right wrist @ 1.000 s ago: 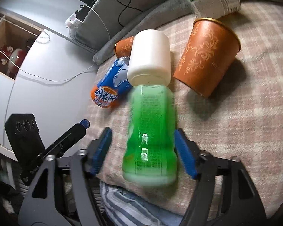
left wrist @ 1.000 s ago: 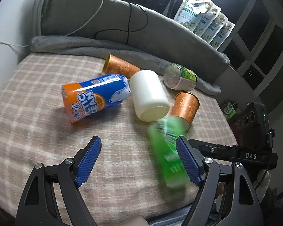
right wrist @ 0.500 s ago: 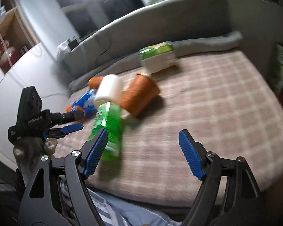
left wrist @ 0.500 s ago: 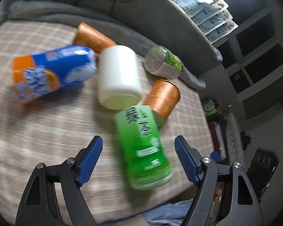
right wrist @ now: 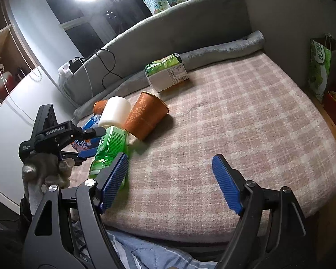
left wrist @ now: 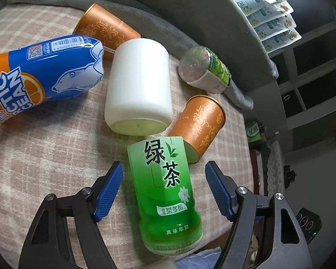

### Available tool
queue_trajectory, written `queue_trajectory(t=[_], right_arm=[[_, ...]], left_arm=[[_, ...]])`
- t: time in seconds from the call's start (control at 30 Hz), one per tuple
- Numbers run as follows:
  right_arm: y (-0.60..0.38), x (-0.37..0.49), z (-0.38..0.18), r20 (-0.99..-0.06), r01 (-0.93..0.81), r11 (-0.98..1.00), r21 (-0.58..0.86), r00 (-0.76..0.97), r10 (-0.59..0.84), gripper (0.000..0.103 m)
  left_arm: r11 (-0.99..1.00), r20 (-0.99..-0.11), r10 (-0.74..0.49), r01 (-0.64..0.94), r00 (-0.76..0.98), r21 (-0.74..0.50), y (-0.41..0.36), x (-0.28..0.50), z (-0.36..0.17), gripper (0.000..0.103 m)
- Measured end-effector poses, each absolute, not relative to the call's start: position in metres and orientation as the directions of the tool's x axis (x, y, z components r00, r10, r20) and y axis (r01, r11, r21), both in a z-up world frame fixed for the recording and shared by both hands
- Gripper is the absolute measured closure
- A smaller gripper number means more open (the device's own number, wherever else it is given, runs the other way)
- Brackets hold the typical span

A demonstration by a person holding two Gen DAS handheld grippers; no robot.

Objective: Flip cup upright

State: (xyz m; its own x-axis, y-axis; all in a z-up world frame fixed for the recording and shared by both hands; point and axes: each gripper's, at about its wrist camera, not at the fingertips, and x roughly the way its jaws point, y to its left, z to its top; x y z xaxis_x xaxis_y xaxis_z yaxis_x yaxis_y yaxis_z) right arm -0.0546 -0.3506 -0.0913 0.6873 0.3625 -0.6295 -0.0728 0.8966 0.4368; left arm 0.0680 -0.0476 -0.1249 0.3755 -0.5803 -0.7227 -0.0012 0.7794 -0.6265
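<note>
A green tea cup (left wrist: 165, 192) lies on its side on the plaid blanket (left wrist: 44, 152) near the front edge; it also shows in the right wrist view (right wrist: 109, 150). My left gripper (left wrist: 164, 185) is open, with its blue fingers on either side of the green cup and apart from it. It shows from outside in the right wrist view (right wrist: 89, 142). My right gripper (right wrist: 170, 181) is open and empty, off to the right of the green cup over bare blanket. A white cup (left wrist: 138, 89), two orange cups (left wrist: 201, 123) (left wrist: 103, 29) and a blue-orange cup (left wrist: 42, 76) also lie on their sides.
A clear bottle with a green label (left wrist: 203, 71) lies by the rolled grey blanket (left wrist: 145, 15). A grey headboard (right wrist: 190, 24) runs behind, with pouches (left wrist: 266, 6) on top. A green paper bag (right wrist: 320, 67) stands right of the bed. Cables hang at the back left (right wrist: 105, 67).
The right gripper let go of the green cup and drew back to the right. The left gripper moved in until its open fingers straddle the green cup.
</note>
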Motion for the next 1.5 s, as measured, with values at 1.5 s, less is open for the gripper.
queue_trajectory(t=[1.5], right_arm=[[-0.327,-0.048,-0.080,-0.628,-0.075,0.917,0.393,0.707,0.327,0.023]], left_arm=[[0.956,-0.662,-0.288,0.244,0.692,-0.161,-0.085,0.022,-0.076,0.046]])
